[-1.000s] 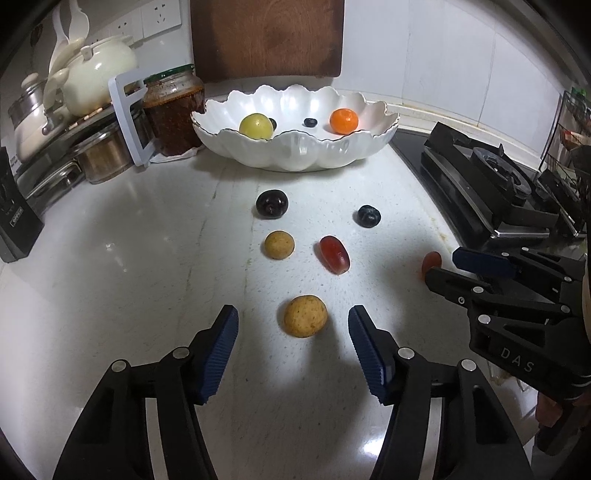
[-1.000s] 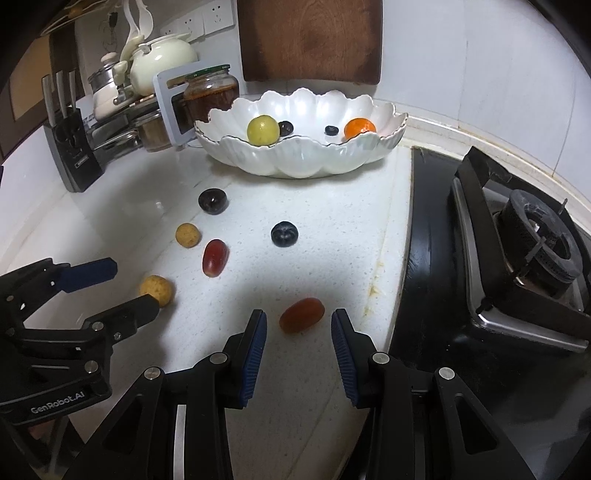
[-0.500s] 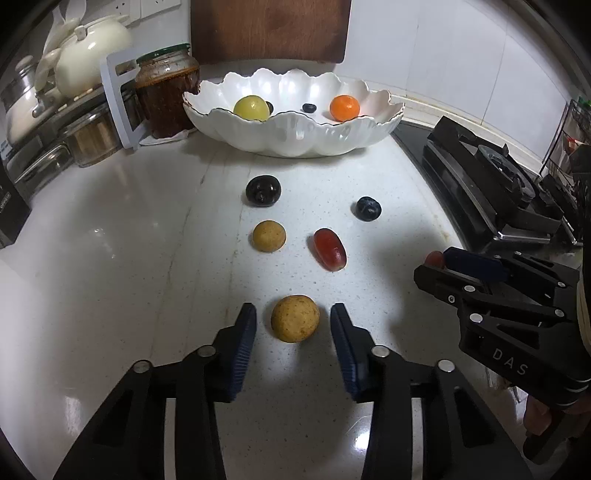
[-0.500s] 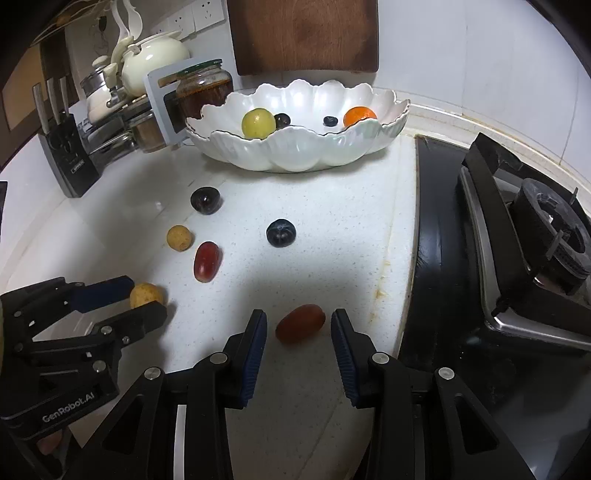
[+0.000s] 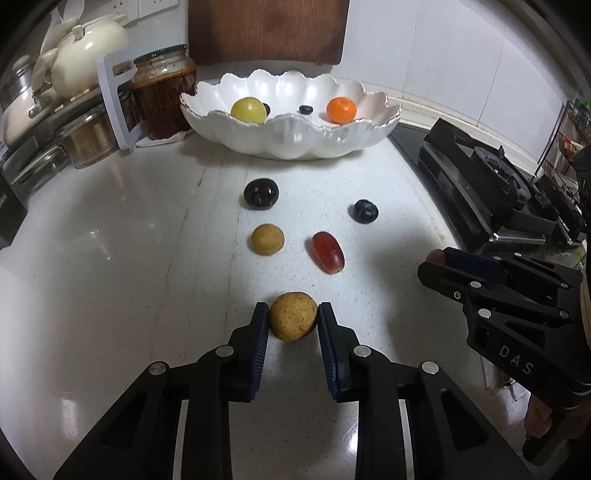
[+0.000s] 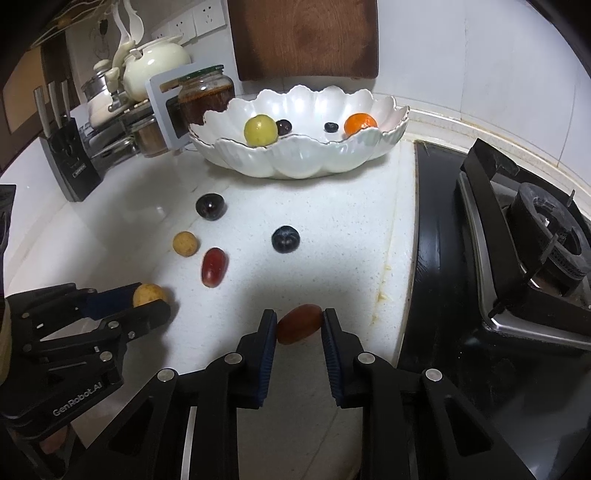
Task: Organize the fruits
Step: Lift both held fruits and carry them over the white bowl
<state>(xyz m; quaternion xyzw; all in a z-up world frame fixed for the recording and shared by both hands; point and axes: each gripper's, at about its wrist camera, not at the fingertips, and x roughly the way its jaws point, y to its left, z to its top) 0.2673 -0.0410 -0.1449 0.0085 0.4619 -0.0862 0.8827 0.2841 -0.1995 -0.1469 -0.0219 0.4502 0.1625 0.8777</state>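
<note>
**Ana:** Left wrist view first: the left gripper (image 5: 293, 321) sits at the lower middle of the frame, its blue pads pressed on either side of a tan round fruit (image 5: 293, 316) that rests on the white tabletop (image 5: 110, 258).

**Ben:** And the right gripper (image 6: 300, 326)?

**Ana:** In the right wrist view it is at the lower middle too, its jaws closing around a dark red oval fruit (image 6: 300, 323). The pads look to be touching both ends of it, though the right-hand contact is hard to make out in the shadow.

**Ben:** What else lies loose on the tabletop?

**Ana:** Above the left gripper, in the middle of the left wrist view, a smaller tan fruit (image 5: 267, 239) and a red grape (image 5: 328, 252) lie side by side, apart from each other. Further up are a dark cherry (image 5: 260, 194) and, to its right, a blue-black berry (image 5: 364, 211).

**Ben:** The bowl?

**Ana:** A white scalloped bowl (image 5: 295, 142) stands at the upper middle, near the wall. Inside are a yellow-green fruit (image 5: 248, 110) on the left, an orange (image 5: 341, 109) on the right, and two small dark berries between them.

**Ben:** Surroundings?

**Ana:** A jar of red-brown preserve (image 5: 164, 96) stands just left of the bowl, a cream teapot (image 5: 88, 61) at the upper left, a wooden board (image 5: 267, 29) against the wall, and a black gas stove (image 6: 517, 251) along the right.
</note>
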